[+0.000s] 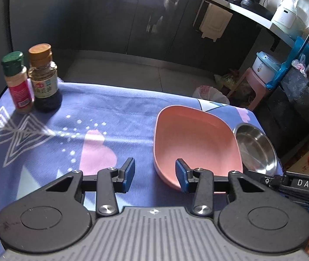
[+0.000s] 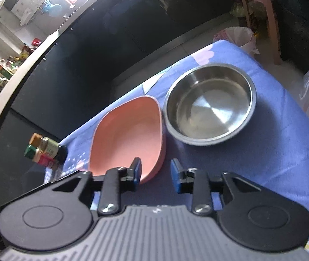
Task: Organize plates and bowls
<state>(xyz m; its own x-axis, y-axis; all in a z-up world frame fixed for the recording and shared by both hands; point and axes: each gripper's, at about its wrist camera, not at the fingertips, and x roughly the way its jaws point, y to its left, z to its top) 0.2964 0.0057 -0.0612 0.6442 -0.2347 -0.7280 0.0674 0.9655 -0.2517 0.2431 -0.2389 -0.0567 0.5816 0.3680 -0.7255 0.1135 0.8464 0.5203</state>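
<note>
Through the left wrist view, you are looking at a pink bowl [image 1: 194,141] sitting toward the right edge of the table [image 1: 115,113], with a steel bowl [image 1: 256,148] just beside it, nearer that edge, rims close or touching. The pink one is looking like light, stiff plastic with a thin raised rim, so you are probably best pinching it across that rim; its smooth wall may be slippery. Your left gripper [image 1: 155,175] is hovering low over the cloth with its jaws apart and holding nothing, its right finger standing in front of the pink bowl's near rim and its left finger over bare cloth. Two spice jars [image 1: 32,80] are standing well apart at the far left corner. Through the right wrist view, the steel bowl [image 2: 209,104] is showing as round, shiny and rigid, likely heavier than the plastic and slick at its rolled lip, so a firm rim pinch seems wise. The pink bowl [image 2: 128,134] is lying just left of it. Your right gripper [image 2: 156,175] is tilting over the table's near edge, jaws apart and empty, its left finger overlapping the pink bowl's near rim.
</note>
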